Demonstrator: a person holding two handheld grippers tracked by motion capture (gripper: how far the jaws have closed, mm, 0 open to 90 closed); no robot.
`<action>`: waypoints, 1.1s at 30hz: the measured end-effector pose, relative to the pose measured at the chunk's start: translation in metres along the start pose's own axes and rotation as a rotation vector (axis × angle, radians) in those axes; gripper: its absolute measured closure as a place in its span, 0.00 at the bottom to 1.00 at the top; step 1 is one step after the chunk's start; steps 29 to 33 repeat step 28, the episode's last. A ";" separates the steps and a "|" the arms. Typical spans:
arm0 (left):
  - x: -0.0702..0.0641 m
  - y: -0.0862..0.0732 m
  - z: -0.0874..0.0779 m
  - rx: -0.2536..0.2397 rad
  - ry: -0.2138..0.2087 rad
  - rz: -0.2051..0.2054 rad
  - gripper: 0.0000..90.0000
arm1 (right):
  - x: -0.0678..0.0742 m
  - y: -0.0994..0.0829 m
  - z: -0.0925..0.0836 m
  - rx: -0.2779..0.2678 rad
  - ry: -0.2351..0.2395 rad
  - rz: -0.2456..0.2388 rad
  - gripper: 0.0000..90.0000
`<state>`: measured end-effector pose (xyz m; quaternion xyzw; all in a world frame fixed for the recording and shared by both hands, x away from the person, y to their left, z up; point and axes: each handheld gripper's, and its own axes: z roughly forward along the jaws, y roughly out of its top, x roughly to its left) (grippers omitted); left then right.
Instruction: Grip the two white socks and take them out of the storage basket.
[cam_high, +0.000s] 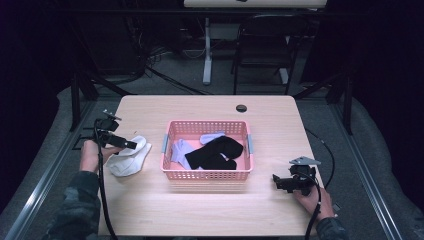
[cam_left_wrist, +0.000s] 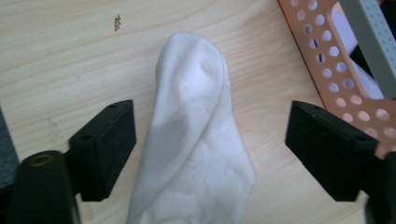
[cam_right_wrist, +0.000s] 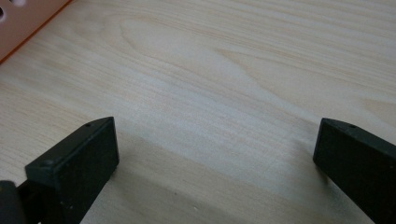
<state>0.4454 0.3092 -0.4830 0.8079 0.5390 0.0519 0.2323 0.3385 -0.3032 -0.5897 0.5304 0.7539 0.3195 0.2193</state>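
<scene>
at the left of the high view the left gripper (cam_high: 131, 144) sits over a white sock (cam_high: 129, 157) that lies on the table (cam_high: 210, 210) just left of the pink basket (cam_high: 207, 175). in the left gripper view that sock (cam_left_wrist: 194, 140) runs up the middle of the frame, folded over on itself, with the two black jaws spread wide on either side and touching nothing. the sock lies right between them, so the gripper looks lined up either to close on it or to have just let it go; which of the two i cannot tell. the basket wall (cam_left_wrist: 327, 70) fills the upper right of that view, near the sock, which suits a short carry between table and basket.

in the middle of the high view the basket holds a black sock (cam_high: 217, 152) lying across pale lilac socks (cam_high: 181, 152), loosely heaped, as things dropped in rather than laid out.

at the lower right of the high view the right gripper (cam_high: 278, 182) rests low over bare table, well apart from the basket's right end and pointing toward it. in the right gripper view its jaws stand wide apart with only wood grain between them, and a corner of the basket (cam_right_wrist: 28, 28) shows at the upper left. it holds nothing and seems parked out of the way while the left side works.
</scene>
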 end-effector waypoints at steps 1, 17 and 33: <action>-0.003 -0.003 -0.003 -0.010 0.004 0.003 0.17 | 0.000 0.000 0.000 0.000 0.000 0.000 0.00; -0.017 -0.056 -0.021 -0.086 0.025 0.013 0.04 | 0.000 0.000 0.000 0.002 0.001 0.000 0.00; -0.014 -0.065 -0.012 -0.086 0.011 -0.009 0.02 | 0.000 0.000 0.000 0.000 0.002 -0.002 0.00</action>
